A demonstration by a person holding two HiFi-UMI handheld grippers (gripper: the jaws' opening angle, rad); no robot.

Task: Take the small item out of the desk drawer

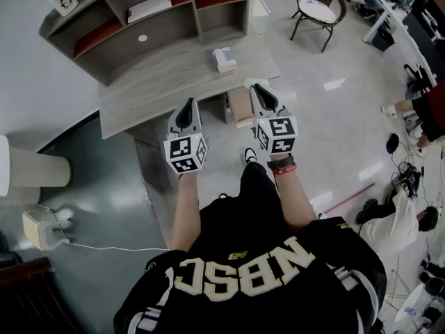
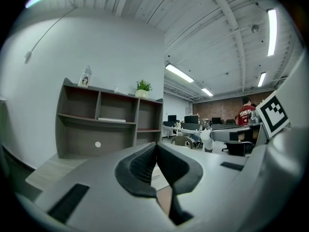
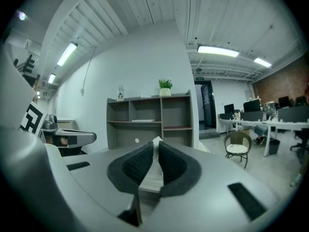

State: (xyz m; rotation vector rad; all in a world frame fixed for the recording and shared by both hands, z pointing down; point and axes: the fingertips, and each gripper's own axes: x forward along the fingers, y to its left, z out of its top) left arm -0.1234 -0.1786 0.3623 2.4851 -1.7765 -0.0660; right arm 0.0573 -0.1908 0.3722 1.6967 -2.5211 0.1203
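Observation:
A grey wooden desk (image 1: pixel 153 89) with a shelf unit (image 1: pixel 139 19) stands ahead of me. Below its front edge a pale tan drawer (image 1: pixel 240 106) sticks out; I cannot see its inside or any small item. My right gripper (image 1: pixel 259 90) hovers just right of that drawer, jaws nearly together with a thin slit and nothing between them (image 3: pixel 156 146). My left gripper (image 1: pixel 188 105) hangs over the desk's front edge, left of the drawer, jaws shut and empty (image 2: pixel 156 146).
A white tissue box (image 1: pixel 224 59) sits on the desk's right part. A wicker chair (image 1: pixel 318 5) stands far right behind the desk. A potted plant (image 3: pixel 165 85) tops the shelf. A person sits on the floor at right (image 1: pixel 393 221).

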